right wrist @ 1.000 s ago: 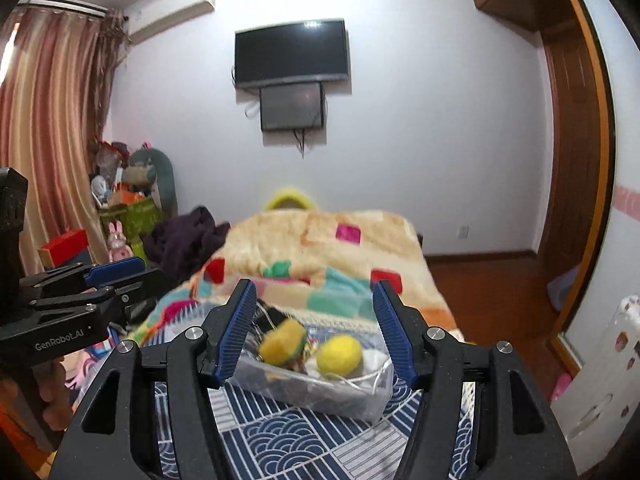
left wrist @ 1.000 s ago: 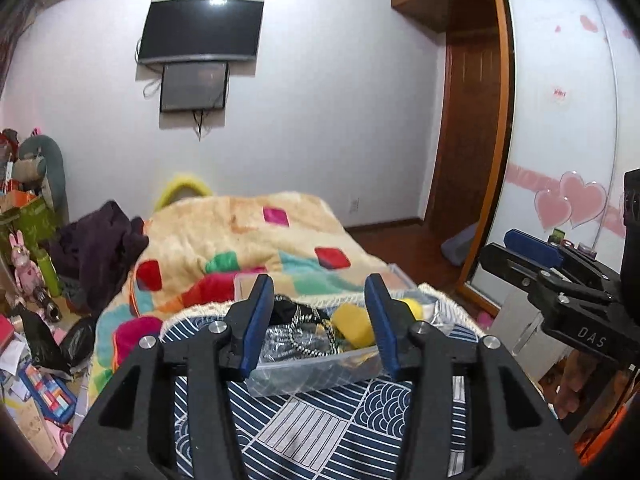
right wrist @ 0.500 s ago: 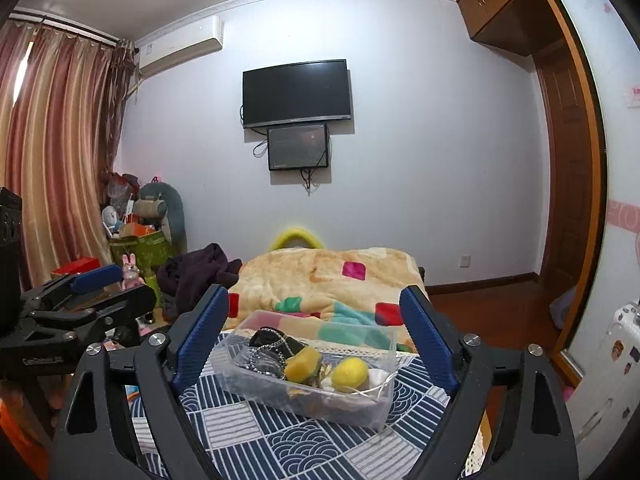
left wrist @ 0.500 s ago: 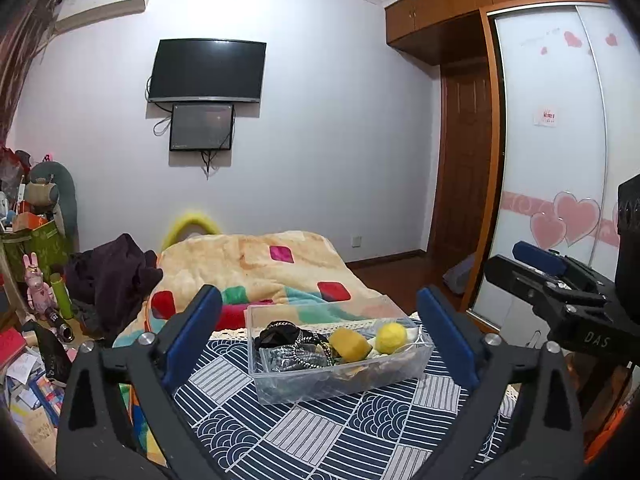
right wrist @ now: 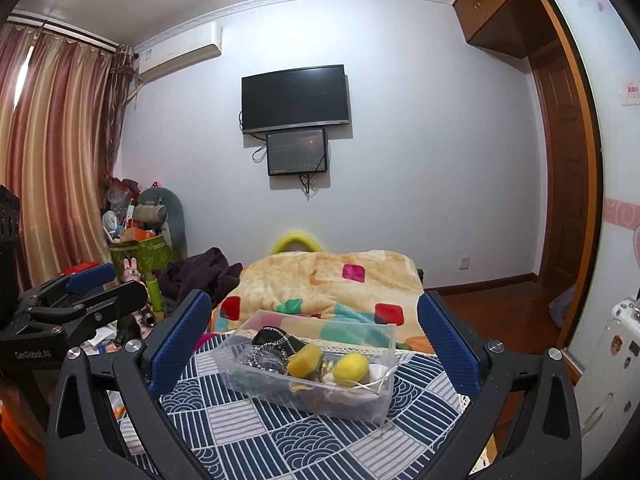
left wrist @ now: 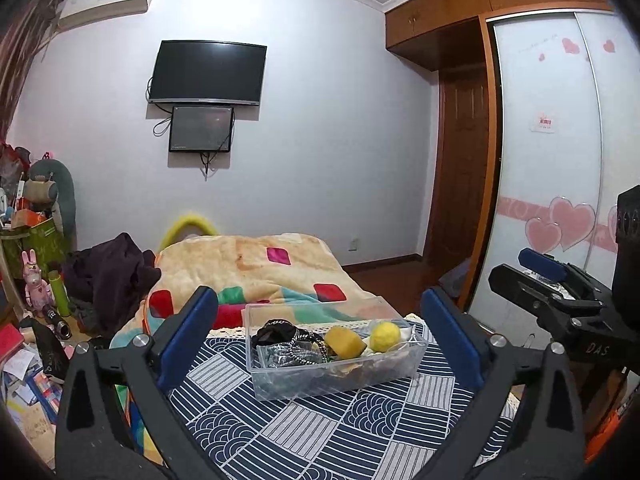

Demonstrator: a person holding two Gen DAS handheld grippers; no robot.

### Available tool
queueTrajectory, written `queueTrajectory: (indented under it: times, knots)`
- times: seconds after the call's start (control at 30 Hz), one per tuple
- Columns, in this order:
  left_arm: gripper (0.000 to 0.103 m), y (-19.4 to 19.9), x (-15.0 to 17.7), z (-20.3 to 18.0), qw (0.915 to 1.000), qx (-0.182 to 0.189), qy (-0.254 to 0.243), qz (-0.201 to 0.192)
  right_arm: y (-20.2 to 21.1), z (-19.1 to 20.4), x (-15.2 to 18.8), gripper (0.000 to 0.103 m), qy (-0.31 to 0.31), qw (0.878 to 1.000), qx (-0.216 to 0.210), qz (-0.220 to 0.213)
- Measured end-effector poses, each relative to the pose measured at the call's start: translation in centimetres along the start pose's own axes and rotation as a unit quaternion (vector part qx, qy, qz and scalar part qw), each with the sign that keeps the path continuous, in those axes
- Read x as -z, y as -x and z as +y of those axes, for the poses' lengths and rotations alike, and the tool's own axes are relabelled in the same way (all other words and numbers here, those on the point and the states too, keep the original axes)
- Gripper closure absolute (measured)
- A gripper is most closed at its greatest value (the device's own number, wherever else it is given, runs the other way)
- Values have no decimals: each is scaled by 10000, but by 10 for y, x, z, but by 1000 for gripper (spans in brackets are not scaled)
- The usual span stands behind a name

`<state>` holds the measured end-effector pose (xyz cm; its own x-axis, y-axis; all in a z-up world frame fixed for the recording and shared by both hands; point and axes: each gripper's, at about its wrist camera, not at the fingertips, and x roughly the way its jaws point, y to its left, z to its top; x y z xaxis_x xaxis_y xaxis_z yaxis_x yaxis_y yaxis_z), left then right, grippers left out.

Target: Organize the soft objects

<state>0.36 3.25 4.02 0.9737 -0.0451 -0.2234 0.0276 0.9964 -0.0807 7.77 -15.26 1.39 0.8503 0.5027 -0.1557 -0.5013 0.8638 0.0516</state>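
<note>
A clear plastic bin (left wrist: 320, 380) sits on a blue patterned cloth (left wrist: 312, 432). It holds a yellow sponge (left wrist: 344, 341), a yellow ball (left wrist: 385, 336), black soft items with chains (left wrist: 286, 340) and a white cord. The bin also shows in the right wrist view (right wrist: 316, 392), with the sponge (right wrist: 306, 362) and the ball (right wrist: 351, 368). My left gripper (left wrist: 322, 340) is open and empty, back from the bin. My right gripper (right wrist: 314, 336) is open and empty, also back from it. Each gripper shows at the edge of the other's view.
A bed with a patchwork blanket (left wrist: 256, 268) lies behind the bin. Dark clothes (left wrist: 108, 272) and cluttered toys and boxes (left wrist: 28, 320) are at the left. A wardrobe with sliding doors (left wrist: 552, 168) and a doorway stand at the right. A TV (left wrist: 208, 72) hangs on the far wall.
Both grippers have opened wide from a narrower gap and pulled back and up from the bin, so the bin now looks smaller and lower in both views.
</note>
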Motion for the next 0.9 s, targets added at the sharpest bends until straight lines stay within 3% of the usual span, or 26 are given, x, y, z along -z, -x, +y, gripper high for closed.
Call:
queueTrajectory:
  times: [0.9]
  knots:
    - [0, 2, 2, -1, 10000, -44, -33, 18, 4, -4, -1, 0, -87, 10000, -36, -17]
